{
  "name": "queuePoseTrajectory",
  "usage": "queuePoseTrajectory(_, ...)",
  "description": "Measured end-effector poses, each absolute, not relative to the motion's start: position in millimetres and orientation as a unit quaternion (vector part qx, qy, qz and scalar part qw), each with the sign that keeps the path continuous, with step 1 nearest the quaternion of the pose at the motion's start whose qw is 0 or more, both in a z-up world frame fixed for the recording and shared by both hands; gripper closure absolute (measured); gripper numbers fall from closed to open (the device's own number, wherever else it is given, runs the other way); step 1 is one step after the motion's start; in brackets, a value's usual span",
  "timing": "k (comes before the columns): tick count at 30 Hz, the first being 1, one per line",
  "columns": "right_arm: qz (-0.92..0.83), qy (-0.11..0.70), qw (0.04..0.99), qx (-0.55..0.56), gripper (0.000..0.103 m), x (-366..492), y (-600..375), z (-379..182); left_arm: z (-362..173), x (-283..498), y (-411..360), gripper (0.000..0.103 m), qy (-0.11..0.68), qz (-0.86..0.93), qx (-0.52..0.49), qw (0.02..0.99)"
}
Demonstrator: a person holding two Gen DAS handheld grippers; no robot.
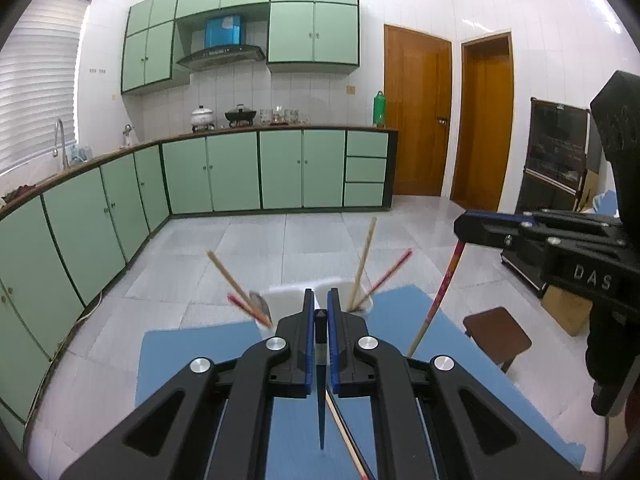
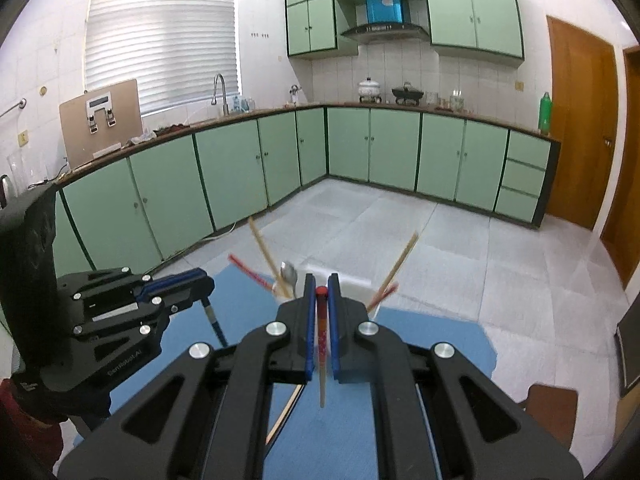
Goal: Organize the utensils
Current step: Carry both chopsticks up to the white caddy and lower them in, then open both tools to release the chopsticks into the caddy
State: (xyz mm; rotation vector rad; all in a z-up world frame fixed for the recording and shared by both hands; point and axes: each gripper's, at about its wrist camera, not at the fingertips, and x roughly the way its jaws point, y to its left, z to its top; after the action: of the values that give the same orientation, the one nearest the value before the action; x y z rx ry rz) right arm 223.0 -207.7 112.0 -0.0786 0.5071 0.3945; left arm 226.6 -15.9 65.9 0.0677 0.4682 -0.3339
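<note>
My left gripper is shut on a dark blue chopstick that hangs point-down over the blue mat. My right gripper is shut on a red-topped chopstick, also hanging point-down. Each view shows the other gripper off to the side: the right gripper with the red chopstick, and the left gripper with the blue chopstick. Just beyond both stands a white utensil holder, which holds several chopsticks and a spoon. One loose chopstick lies on the mat.
A brown stool stands by the table's right side. Green floor cabinets line the far walls across a tiled floor. A dark shelf unit stands at the right wall, beside wooden doors.
</note>
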Motion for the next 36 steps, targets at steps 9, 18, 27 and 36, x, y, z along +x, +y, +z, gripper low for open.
queuePoseTrajectory(9, 0.187, 0.192, 0.963, -0.013, 0.098, 263, -216, 172, 136, 252, -19, 0.097, 0.152, -0.163, 0.032, 0.974)
queuePoseTrajectory(18, 0.165, 0.195, 0.967, -0.004, 0.098, 316, -218, 160, 146, 310, -29, 0.097, 0.124, -0.142, 0.022, 0.982)
queuePoseTrajectory(27, 0.157, 0.254, 0.954, -0.004, 0.097, 344, -205, 100, 76, 350, -32, 0.097, 0.204, -0.136, 0.027, 0.969)
queuePoseTrajectory(36, 0.134, 0.252, 0.958, 0.005, 0.082, 326, -216, 89, 74, 338, -23, 0.090, 0.207, -0.140, 0.027, 0.968)
